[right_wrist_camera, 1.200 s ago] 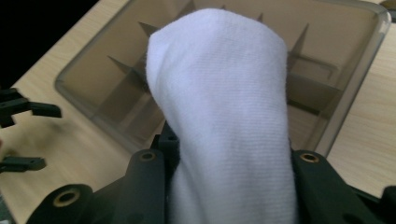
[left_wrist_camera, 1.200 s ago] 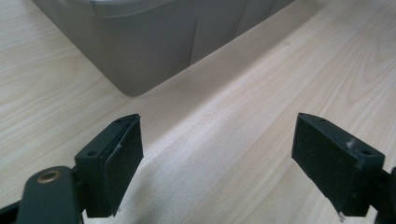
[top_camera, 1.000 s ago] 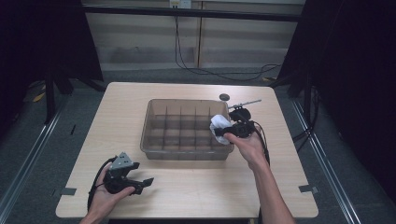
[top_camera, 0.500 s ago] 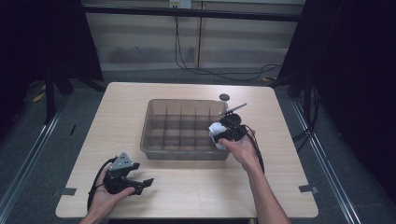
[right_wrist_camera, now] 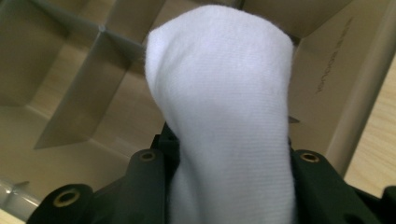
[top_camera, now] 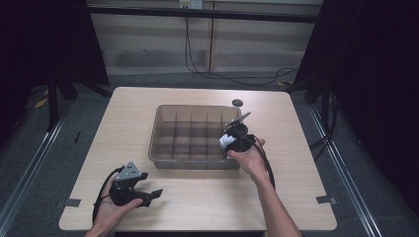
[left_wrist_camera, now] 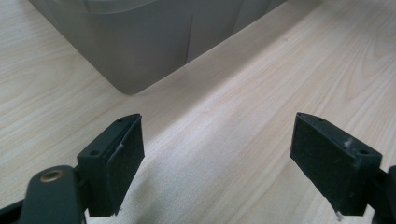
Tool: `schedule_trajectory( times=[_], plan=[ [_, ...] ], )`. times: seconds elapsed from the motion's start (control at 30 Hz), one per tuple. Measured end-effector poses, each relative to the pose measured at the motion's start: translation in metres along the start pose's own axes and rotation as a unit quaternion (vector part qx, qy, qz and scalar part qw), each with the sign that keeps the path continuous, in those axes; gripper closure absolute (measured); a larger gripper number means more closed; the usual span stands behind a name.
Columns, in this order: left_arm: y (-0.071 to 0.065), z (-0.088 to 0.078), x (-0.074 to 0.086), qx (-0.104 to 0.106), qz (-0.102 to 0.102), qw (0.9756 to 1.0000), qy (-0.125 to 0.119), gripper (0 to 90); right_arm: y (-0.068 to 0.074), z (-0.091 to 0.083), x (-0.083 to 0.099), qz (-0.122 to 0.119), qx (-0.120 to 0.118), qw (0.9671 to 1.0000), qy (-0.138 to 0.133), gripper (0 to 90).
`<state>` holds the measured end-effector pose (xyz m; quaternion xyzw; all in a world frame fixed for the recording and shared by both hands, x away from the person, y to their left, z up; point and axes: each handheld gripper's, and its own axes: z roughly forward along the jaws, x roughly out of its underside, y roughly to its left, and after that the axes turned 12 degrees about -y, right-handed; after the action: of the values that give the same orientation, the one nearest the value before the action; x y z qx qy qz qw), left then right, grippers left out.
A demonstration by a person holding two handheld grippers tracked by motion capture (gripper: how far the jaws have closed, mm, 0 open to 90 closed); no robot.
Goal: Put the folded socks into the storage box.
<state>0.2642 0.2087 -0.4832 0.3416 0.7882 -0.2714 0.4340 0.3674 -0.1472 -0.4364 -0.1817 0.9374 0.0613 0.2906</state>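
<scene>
A translucent grey divided bin [top_camera: 163,160] stands in the middle of the table. My right gripper [top_camera: 228,143] is shut on a rolled white sock [top_camera: 226,141], which it holds over the bin's front right compartments. In the right gripper view the white sock [right_wrist_camera: 224,112] bulges up between the jaws above a compartment [right_wrist_camera: 322,79] of the bin. My left gripper [top_camera: 150,196] rests low near the table's front left, open and with nothing in it. The left gripper view has its pads [left_wrist_camera: 123,158] wide apart over bare wood, with the bin's corner [left_wrist_camera: 130,51] ahead.
A small dark round disc [top_camera: 237,102] lies on the table behind the bin. The wooden tabletop [top_camera: 306,163] has bare room to the right of the bin and along the front edge. Cables trail on the floor beyond the table.
My right gripper has moved down and toward the front with the white sock, from the bin's right rim to its front right cells. The left gripper has not moved.
</scene>
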Motion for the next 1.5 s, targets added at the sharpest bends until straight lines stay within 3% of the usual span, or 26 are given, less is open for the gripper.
schedule_trajectory(
  times=[0.1, 0.2, 0.27, 0.3, 0.37, 0.47, 0.57, 0.97, 1.17, 1.5],
  plan=[
    [0.0, 0.0, 0.0, 0.0, 0.0, 1.0, -0.001, 17.4, 0.004, 0.004, 0.002, -0.016, 0.013, 0.9998, 0.006, 63.0],
    [0.0, 0.0, 0.0, 0.0, 0.0, 1.0, 0.001, 17.4, 0.002, 0.004, 0.004, -0.013, 0.006, 0.9999, -0.004, 62.6],
    [0.0, 0.0, 0.0, 0.001, 0.0, 1.0, 0.0, 17.4, 0.002, 0.002, 0.004, -0.024, 0.009, 0.9996, -0.011, 60.2],
    [0.0, 0.0, 0.0, 0.001, 0.0, 1.0, 0.0, 17.4, 0.002, -0.001, 0.003, -0.02, 0.008, 0.9997, -0.014, 55.5],
    [0.001, 0.001, 0.0, 0.0, -0.001, 1.0, -0.001, 17.4, -0.001, -0.004, 0.003, -0.012, -0.006, 0.9998, -0.017, 54.6],
    [0.0, 0.0, 0.0, 0.002, -0.001, 1.0, 0.0, 17.4, -0.002, -0.004, 0.005, -0.019, -0.008, 0.9995, -0.023, 53.5],
    [0.0, 0.0, 0.0, 0.002, -0.001, 1.0, 0.001, 17.4, -0.003, -0.006, 0.005, -0.011, -0.017, 0.9994, -0.03, 51.2],
    [0.0, 0.0, -0.001, 0.002, -0.003, 1.0, -0.002, 17.5, -0.005, -0.014, 0.005, -0.013, -0.021, 0.9978, -0.061, 42.5],
    [0.003, -0.001, -0.001, 0.005, -0.014, 0.9999, -0.006, 17.8, -0.003, -0.017, 0.005, -0.014, -0.019, 0.9969, -0.075, 35.9],
    [0.001, -0.001, -0.001, 0.006, -0.014, 0.9999, -0.007, 18.0, -0.009, -0.024, 0.006, -0.012, -0.044, 0.9944, -0.095, 28.8]
  ],
)
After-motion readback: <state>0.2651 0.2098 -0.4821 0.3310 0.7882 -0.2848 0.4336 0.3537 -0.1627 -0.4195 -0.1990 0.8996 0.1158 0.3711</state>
